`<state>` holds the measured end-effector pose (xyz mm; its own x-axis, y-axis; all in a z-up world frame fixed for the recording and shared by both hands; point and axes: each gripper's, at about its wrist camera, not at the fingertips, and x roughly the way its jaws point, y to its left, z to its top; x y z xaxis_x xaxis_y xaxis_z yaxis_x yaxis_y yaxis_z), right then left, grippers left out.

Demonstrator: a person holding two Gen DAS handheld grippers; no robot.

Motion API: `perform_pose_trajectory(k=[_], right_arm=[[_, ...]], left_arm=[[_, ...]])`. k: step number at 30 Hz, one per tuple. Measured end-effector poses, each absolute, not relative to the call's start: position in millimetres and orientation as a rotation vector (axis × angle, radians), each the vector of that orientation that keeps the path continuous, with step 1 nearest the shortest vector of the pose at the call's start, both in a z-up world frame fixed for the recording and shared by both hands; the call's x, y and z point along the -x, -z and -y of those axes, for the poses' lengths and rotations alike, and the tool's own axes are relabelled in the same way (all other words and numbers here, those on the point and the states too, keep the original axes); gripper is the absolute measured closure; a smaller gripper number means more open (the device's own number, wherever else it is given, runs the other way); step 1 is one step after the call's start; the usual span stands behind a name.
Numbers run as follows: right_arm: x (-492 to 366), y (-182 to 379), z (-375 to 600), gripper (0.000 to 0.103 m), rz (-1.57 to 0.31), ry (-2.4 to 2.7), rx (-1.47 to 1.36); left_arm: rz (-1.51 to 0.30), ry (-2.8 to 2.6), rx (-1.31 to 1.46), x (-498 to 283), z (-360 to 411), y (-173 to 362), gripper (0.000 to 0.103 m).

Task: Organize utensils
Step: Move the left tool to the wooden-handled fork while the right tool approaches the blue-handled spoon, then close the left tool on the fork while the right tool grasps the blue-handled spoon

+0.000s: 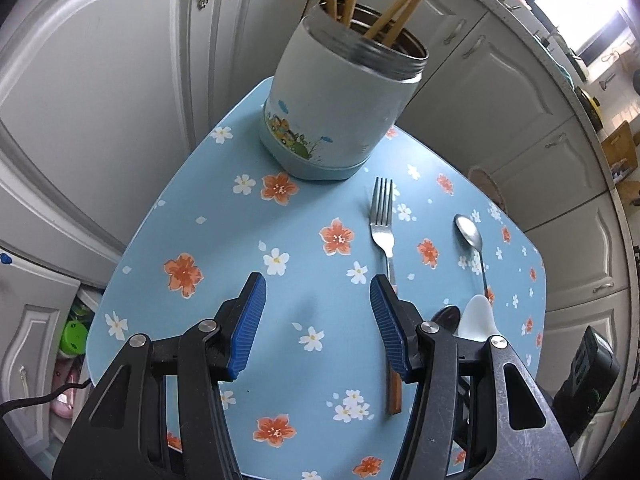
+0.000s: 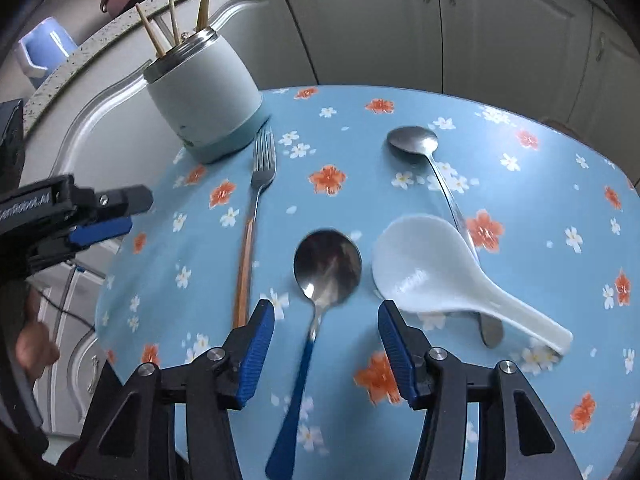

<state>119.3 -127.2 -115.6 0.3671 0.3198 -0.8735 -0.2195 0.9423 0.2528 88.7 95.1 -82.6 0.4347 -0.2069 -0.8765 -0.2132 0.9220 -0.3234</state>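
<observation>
**Four utensils loose, chopsticks already in the pot**

The blue-handled spoon (image 2: 316, 312) lies flat, bowl at 12 o'clock, handle running down between my right gripper (image 2: 326, 354) jaws. Those jaws stand wide apart and hold nothing. At 3 o'clock of the spoon bowl, just beside it: white rice paddle (image 2: 436, 280), its handle lying across the handle of a steel spoon (image 2: 432, 160) whose bowl sits at 1 o'clock. At 10 o'clock: fork (image 2: 256, 208) with a wooden handle, tines pointing to the pot.

The pale blue pot (image 1: 336, 108) stands upright at the far edge of the flowered surface (image 1: 240, 280), at 12 o'clock in the left view, chopsticks (image 1: 400, 12) leaning inside.

My left gripper (image 1: 318, 324) hovers over bare surface, jaws wide, empty; the fork passes behind its right finger.
</observation>
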Motion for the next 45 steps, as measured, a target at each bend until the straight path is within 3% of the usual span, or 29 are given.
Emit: perform_pose_trajectory(k=[10,14,16,19,45], right_arm=[[-137.6,119.0,99.5,0.051,-1.106,-0.277,0.027],[-138.1,119.0,103.4,0.063,-1.093,-0.274,0.052],[-137.4,118.1,110.0,0.064,-1.095,-0.281,0.035],[-134.6,117.5,120.9,0.064,-1.097,-0.293,0.019],[-130.6,119.6,163.0,0.064,-1.099,-0.403,-0.136]], left_arm=[[-1.151,-0.013,0.436,-97.8,-95.6,91.8,0.049],[-1.161,-0.017,0.446,-103.8,-90.9,93.7,0.047],[-1.159,-0.030,0.463,-109.2,-87.3,93.9,0.040],[-1.160,-0.044,0.483,-120.3,-76.5,94.9,0.039],[-1.146,-0.295,0.284,-195.5,-13.5,121.4,0.041]])
